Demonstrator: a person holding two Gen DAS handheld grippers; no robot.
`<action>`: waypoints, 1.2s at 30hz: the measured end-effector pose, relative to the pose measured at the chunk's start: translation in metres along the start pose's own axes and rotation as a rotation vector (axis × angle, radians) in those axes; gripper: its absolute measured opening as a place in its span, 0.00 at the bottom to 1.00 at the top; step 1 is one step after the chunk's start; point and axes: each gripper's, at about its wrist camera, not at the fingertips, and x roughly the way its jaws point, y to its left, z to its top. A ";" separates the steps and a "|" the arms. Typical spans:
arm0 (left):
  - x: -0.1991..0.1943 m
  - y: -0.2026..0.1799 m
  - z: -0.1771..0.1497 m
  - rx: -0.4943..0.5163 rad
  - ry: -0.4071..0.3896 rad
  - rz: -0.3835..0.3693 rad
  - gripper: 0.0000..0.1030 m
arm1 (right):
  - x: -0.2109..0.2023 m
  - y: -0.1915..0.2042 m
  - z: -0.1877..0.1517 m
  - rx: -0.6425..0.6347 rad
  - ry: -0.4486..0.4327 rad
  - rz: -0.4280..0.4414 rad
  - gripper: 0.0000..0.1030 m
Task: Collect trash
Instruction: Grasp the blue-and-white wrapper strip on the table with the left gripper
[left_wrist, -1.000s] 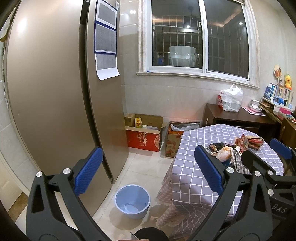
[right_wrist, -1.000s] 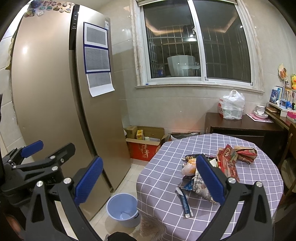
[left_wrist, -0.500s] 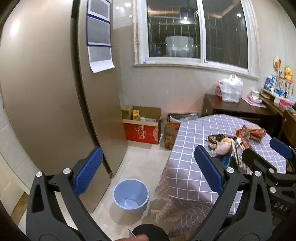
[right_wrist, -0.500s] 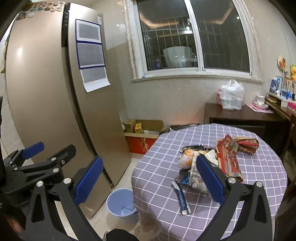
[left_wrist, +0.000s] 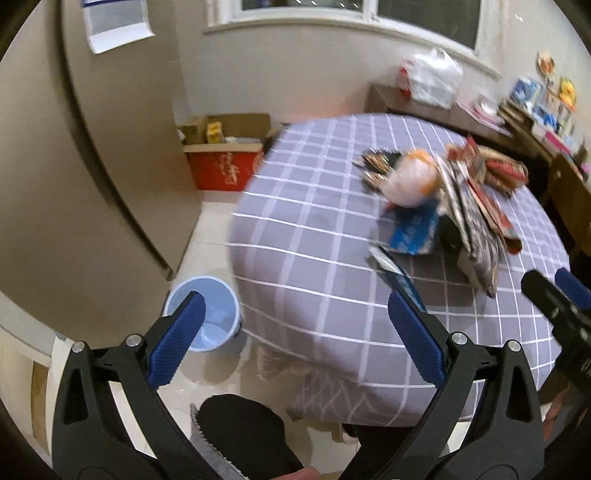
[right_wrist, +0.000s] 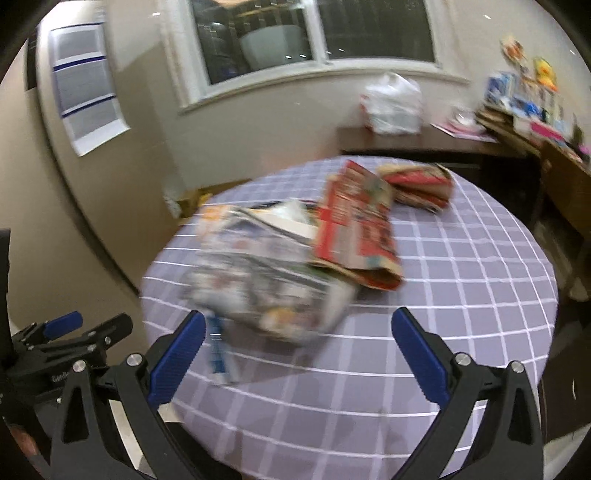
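Both claws are now tilting down closer over the surface (right_wrist: 480, 266) than a second ago. Left claw (left_wrist: 295, 332) and right claw (right_wrist: 299, 343) are spread wide, gripping nothing. Trash (right_wrist: 295, 258) is lying piled on the surface, while the bin (left_wrist: 214, 314) is standing on the floor beside it.

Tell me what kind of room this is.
Likely a home kitchen or dining corner: a tall fridge beside a round table under a checked cloth strewn with wrappers, and a blue bin on the tiled floor.
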 end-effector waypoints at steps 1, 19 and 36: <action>0.001 -0.004 0.000 0.003 0.003 -0.008 0.94 | 0.003 -0.004 0.001 0.010 0.005 0.004 0.96; 0.015 0.018 0.005 -0.090 0.010 0.012 0.94 | 0.057 0.042 0.007 -0.275 -0.003 0.055 0.55; 0.059 -0.050 0.010 0.010 0.132 -0.142 0.17 | -0.001 -0.007 0.023 -0.130 -0.184 0.055 0.07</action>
